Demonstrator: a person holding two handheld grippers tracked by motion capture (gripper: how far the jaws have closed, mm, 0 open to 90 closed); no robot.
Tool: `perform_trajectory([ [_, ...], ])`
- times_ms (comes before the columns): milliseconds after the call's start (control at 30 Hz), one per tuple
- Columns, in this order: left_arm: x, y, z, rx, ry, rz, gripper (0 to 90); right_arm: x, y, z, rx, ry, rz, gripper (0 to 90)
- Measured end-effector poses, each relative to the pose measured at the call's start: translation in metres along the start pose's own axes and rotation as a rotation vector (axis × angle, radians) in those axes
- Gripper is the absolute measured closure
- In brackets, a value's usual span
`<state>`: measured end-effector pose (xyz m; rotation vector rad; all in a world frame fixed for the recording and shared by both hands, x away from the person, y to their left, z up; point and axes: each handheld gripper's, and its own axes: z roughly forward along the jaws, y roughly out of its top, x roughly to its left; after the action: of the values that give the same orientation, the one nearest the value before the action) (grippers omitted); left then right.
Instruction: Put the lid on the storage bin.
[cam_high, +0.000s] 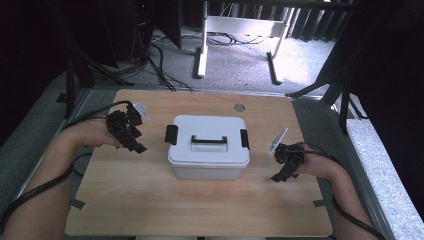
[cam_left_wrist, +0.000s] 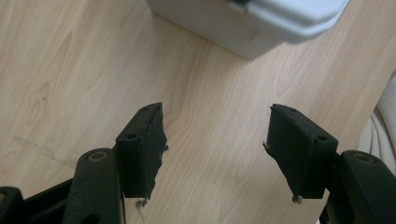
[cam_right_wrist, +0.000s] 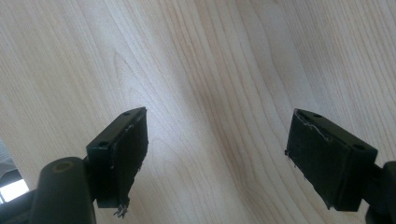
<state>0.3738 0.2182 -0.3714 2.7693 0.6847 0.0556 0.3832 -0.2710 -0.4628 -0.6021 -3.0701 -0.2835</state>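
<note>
A white lidded box (cam_high: 208, 147) with a black handle on top and a black latch on each side stands in the middle of the wooden table (cam_high: 150, 200). My left gripper (cam_high: 136, 145) hovers left of the box, a short gap from its left latch, jaws apart with nothing between them. In the left gripper view the open gripper (cam_left_wrist: 217, 149) looks down on bare wood, with a corner of the box (cam_left_wrist: 261, 23) at the top. My right gripper (cam_high: 280, 176) sits off the box's front right corner, open and empty; the right gripper view has its gripper (cam_right_wrist: 217, 158) over plain wood.
A round cable hole (cam_high: 239, 107) lies in the table behind the box. Past the far edge are a white desk frame (cam_high: 235, 30) and cables on grey carpet. Dark stand legs flank the table on both sides.
</note>
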Motion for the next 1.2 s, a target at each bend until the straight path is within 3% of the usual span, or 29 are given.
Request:
perform_trajectory([
  [500,-0.004,-0.038,0.029,0.014,-0.006,-0.028,37.2,0.002,-0.002,0.006,-0.013,-0.005,0.005,19.8],
  [700,-0.009,-0.05,0.043,0.045,-0.003,-0.023,37.1,0.002,-0.006,0.01,-0.022,-0.007,0.011,19.7],
  [1033,-0.011,-0.072,0.064,0.023,-0.016,-0.058,37.1,0.004,-0.017,0.018,-0.066,-0.016,0.029,19.4],
  [1200,-0.013,-0.084,0.073,-0.025,-0.014,-0.082,37.1,0.006,-0.023,0.022,-0.102,-0.025,0.04,19.2],
])
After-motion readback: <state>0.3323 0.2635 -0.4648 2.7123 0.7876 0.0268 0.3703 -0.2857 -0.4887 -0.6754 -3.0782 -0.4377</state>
